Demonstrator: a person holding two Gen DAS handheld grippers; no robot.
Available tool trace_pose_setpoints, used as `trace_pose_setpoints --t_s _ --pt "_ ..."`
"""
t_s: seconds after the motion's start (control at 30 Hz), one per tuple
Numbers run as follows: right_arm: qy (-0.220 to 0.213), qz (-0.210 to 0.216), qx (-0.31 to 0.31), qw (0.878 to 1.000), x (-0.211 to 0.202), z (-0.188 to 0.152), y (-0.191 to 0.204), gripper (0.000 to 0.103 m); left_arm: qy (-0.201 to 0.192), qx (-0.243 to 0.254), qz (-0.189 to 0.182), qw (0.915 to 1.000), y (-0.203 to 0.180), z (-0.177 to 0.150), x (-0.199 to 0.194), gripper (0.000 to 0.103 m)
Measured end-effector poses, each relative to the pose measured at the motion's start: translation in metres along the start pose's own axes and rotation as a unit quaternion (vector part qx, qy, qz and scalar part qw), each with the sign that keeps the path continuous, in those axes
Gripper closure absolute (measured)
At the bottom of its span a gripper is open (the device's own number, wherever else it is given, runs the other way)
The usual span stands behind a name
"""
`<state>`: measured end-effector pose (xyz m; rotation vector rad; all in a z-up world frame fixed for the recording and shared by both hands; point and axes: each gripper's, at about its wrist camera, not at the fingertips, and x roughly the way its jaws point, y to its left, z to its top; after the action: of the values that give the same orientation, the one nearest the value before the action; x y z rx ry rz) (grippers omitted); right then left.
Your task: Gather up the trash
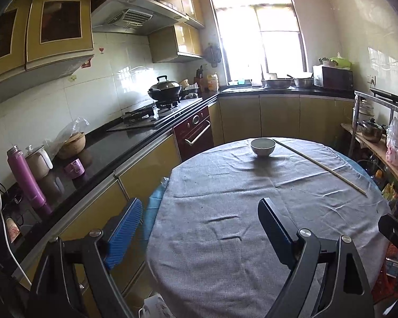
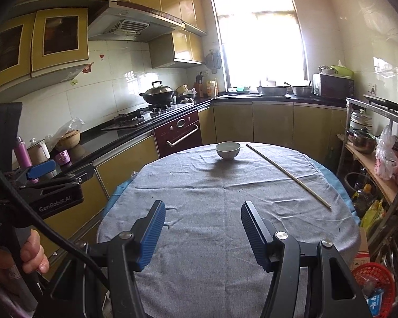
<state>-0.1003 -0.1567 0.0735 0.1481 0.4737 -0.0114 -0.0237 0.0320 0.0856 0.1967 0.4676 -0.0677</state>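
A round table with a grey cloth fills the middle of both views. A white bowl stands at its far side. A long thin wooden stick lies diagonally on the right part of the cloth. Small dark crumbs dot the cloth. My left gripper is open and empty over the table's near left edge; it also shows at the left of the right wrist view. My right gripper is open and empty above the near part of the cloth.
A black counter runs along the left with a purple flask, a kettle, a purple mug, a bagged bowl and a stove with a wok. A metal rack with pots and bags stands at the right. A red basket sits low right.
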Motion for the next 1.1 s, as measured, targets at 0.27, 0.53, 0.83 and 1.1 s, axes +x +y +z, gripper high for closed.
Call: trace_pose_setpoints --t_s 0.27,0.53,0.83,1.1 --pt "-0.002 -0.009 0.009 1.000 -0.019 -0.004 -0.004 0.040 -0.010 0.007 -0.004 0.9999 -0.005 -0.002 -0.018 0.014" --pt "-0.006 -0.015 0.014 1.000 -0.034 -0.008 -0.010 0.040 -0.020 0.012 -0.005 0.9997 -0.012 -0.001 -0.030 0.014" --pt "-0.011 -0.016 0.018 1.000 -0.043 -0.009 -0.015 0.040 -0.025 0.016 -0.005 0.9995 -0.016 0.000 -0.037 0.014" --pt "-0.011 -0.015 0.019 1.000 -0.044 -0.009 -0.015 0.039 -0.024 0.018 -0.007 0.9995 -0.018 0.001 -0.038 0.014"
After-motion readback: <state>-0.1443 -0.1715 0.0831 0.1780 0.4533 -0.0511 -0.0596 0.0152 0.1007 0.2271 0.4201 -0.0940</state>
